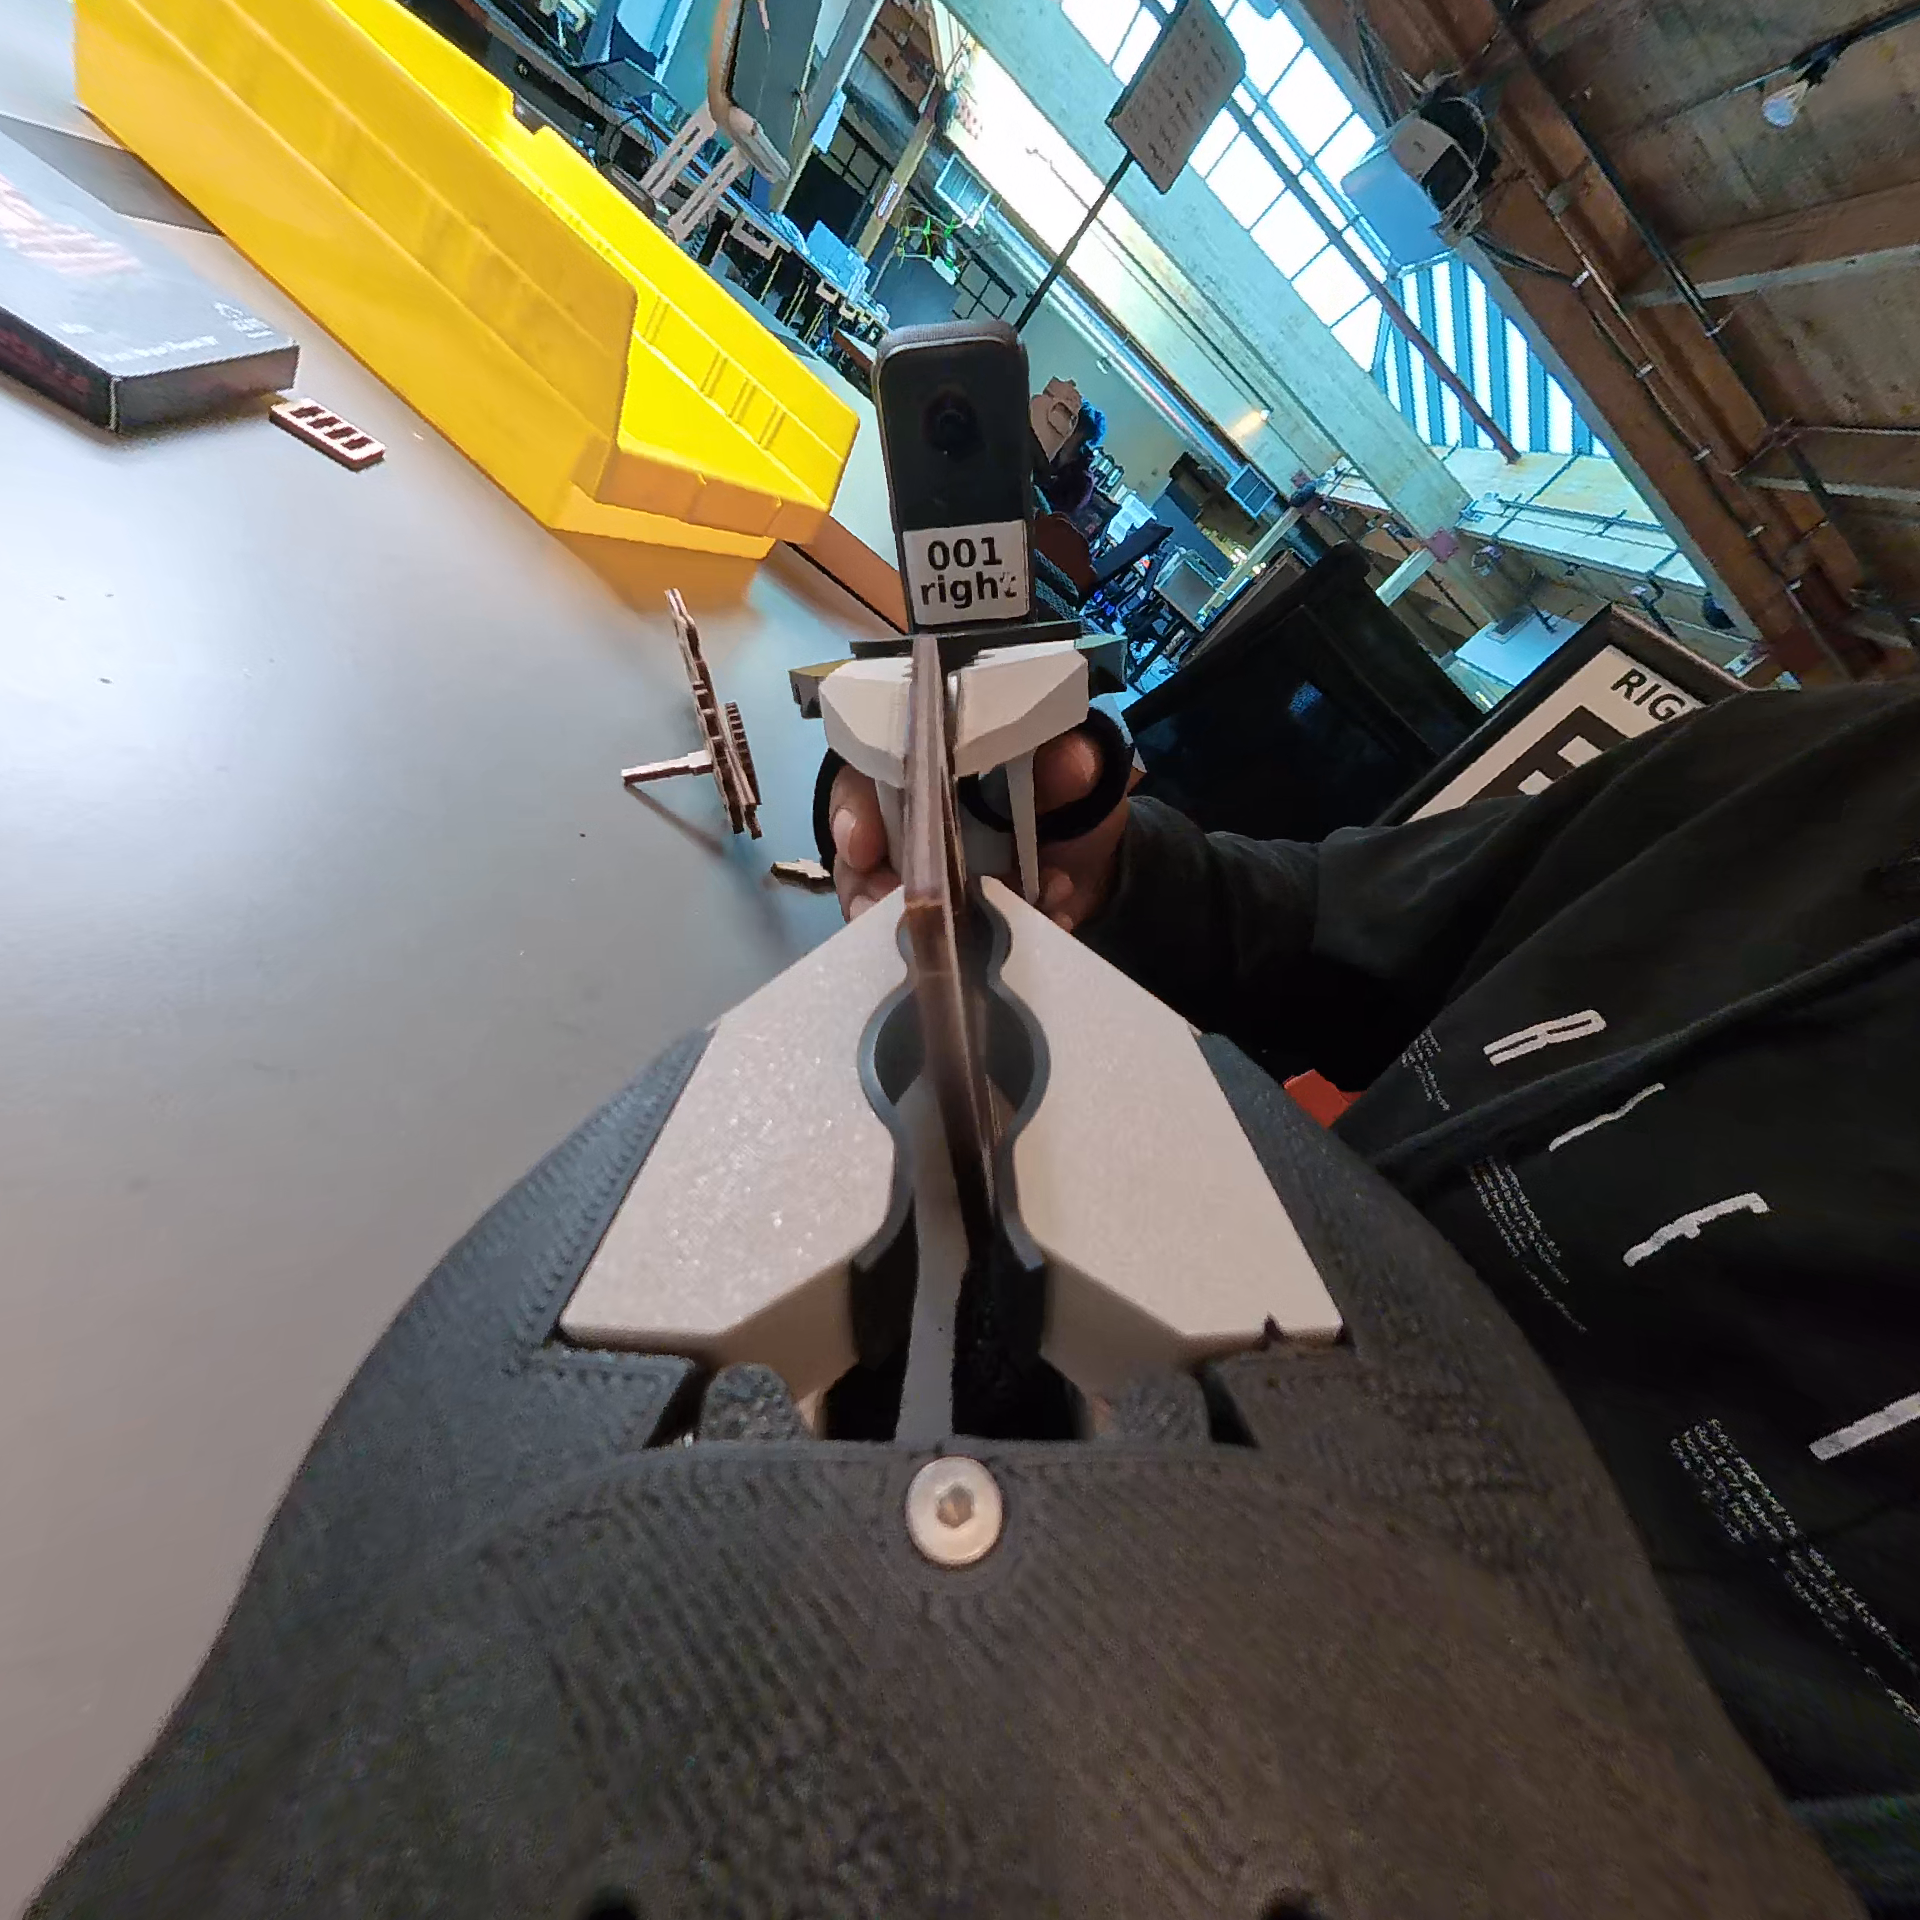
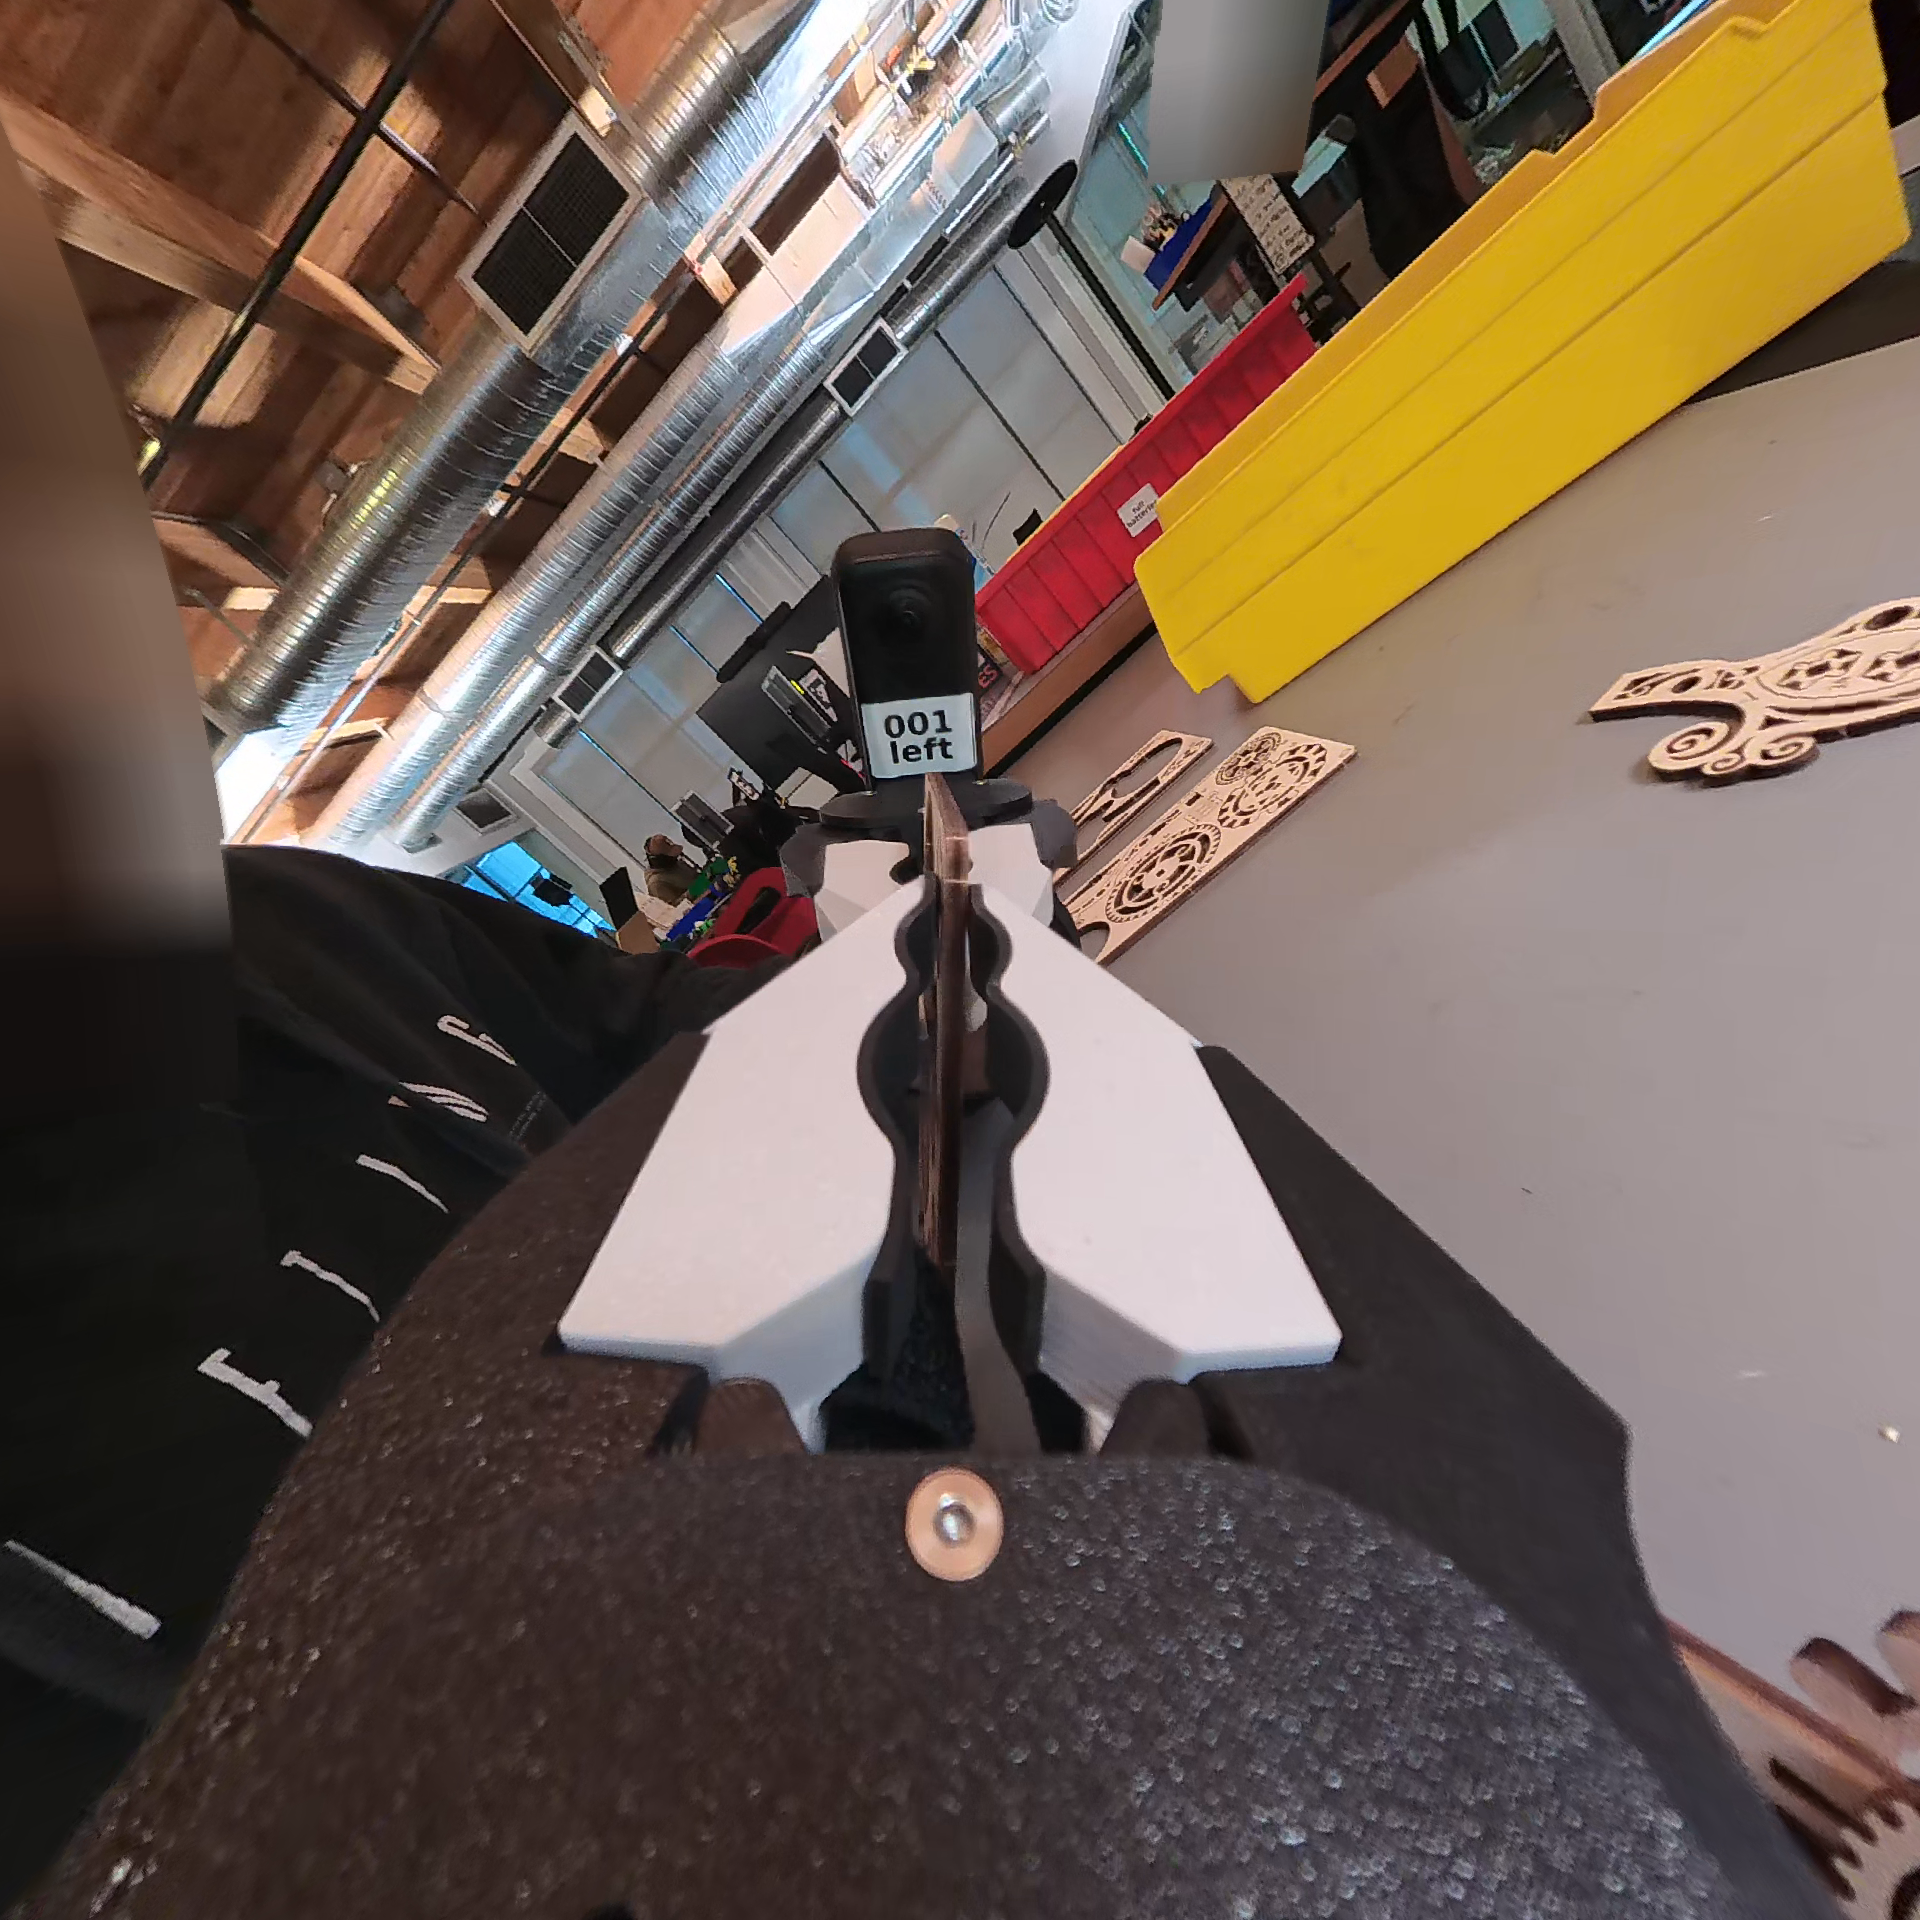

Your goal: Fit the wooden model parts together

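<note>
Now your worktop (image 1: 260, 935) carries the yellow bin (image 1: 499, 291) and the spare carved sheets (image 2: 1216, 831), kept aside; between them you hold one thin wooden piece (image 1: 940, 935) edge-on in the air, left gripper (image 1: 951, 1039) and right gripper (image 2: 945, 1039) facing, both fingers closed on it, probably to steady it for fitting

The yellow bin (image 2: 1538, 416) is the landmark. Beside its far end sits a red bin (image 2: 1122, 540). Before it, on the grey table (image 2: 1455, 1143), lie pale wooden sheets (image 2: 1216, 831) cut with ornate scroll patterns. The left gripper (image 1: 951, 914) and right gripper (image 2: 951, 904) have white fingers (image 1: 769, 1122) on textured black bodies, each clamping a dark brown wooden piece (image 1: 940, 935).
</note>
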### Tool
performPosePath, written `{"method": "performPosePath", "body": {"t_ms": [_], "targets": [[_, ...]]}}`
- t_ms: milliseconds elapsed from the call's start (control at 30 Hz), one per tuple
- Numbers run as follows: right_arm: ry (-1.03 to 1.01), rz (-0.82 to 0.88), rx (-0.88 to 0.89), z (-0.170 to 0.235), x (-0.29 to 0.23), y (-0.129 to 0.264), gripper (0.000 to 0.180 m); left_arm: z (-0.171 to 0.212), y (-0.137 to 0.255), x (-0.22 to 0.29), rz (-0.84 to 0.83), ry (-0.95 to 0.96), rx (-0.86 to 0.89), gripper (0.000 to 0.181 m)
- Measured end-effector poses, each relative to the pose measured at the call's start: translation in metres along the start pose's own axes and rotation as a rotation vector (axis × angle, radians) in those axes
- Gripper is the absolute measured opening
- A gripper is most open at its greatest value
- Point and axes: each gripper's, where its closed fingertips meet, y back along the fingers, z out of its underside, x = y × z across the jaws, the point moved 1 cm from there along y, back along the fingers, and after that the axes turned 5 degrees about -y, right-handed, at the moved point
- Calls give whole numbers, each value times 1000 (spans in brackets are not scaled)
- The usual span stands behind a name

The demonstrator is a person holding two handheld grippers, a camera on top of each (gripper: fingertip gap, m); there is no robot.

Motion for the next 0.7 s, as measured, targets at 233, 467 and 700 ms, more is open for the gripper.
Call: {"method": "performPosePath", "body": {"t_ms": [233,467,700], "targets": [[-1,30,-14,2,4,1,0,-1,2,-3,-9,-10,7,6],[48,96,-52,6,9,1,1,-1,4,-8,-40,-10,3,3],[66,187,-45,6,17,0,3,0,4,-15,-87,-22,-12,3]]}}
